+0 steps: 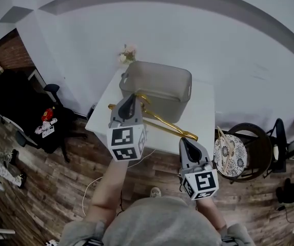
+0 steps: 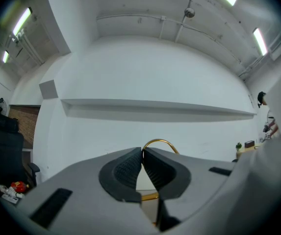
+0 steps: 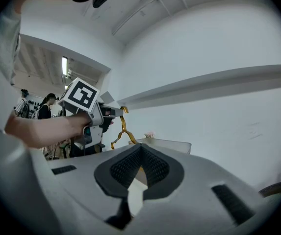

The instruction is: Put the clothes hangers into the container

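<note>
Head view centre: the gold hanger [image 1: 159, 119] is held just below the grey container [image 1: 157, 88] on the white bench [image 1: 202, 111], its hook neck pinched in the closed left claw [image 1: 131, 98] and its arm tip apparently nipped by the closed right claw [image 1: 188, 141], likely so that it can be lowered in level.

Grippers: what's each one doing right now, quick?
Left gripper: closed on the gold hanger, near its hook.
Right gripper: closed, apparently on the far end of the same hanger.
</note>
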A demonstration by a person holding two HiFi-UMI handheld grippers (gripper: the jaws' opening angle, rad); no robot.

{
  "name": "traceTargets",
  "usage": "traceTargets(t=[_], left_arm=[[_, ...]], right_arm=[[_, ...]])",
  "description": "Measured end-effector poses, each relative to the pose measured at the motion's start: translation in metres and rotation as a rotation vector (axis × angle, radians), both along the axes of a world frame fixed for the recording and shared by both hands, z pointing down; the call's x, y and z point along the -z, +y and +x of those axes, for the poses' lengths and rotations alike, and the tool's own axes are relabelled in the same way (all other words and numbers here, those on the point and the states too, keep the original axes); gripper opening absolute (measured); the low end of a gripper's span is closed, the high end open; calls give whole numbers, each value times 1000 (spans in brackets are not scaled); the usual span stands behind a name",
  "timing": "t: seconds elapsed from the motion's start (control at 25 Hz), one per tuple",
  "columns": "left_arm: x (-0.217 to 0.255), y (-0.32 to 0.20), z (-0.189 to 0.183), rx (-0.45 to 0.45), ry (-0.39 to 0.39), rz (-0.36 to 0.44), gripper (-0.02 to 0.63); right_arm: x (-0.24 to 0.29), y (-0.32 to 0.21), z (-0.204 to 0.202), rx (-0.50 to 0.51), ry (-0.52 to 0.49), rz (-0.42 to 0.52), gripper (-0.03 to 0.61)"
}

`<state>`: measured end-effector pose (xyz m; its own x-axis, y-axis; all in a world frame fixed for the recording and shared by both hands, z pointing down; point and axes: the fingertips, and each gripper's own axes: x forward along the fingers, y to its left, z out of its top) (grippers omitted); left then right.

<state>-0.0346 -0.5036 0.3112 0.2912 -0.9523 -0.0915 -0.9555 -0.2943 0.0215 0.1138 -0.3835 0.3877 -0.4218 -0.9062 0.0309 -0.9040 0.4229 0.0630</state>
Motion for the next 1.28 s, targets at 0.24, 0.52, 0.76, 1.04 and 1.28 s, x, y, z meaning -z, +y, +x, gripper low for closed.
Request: traceTargets(t=[0.24,0.52,0.76,1.04,1.28], left_arm=[[12,-40,11,-10,13,4,17],[17,-78,29,-19,6,13,17],[23,-108,41,-11,22,16,17],[45,-126,53,1,24,61,17],[39,-142,54,15,39,43,17]], right_arm=[[-9,-26,0,25,7,-13,2],[-16,-55,15,17,4,-24,2],[-23,-76,26,17,-2,-43,2],[-28,-94,32,33,-1,-40,2],[-29,-106,37,28,-6,-37,2]])
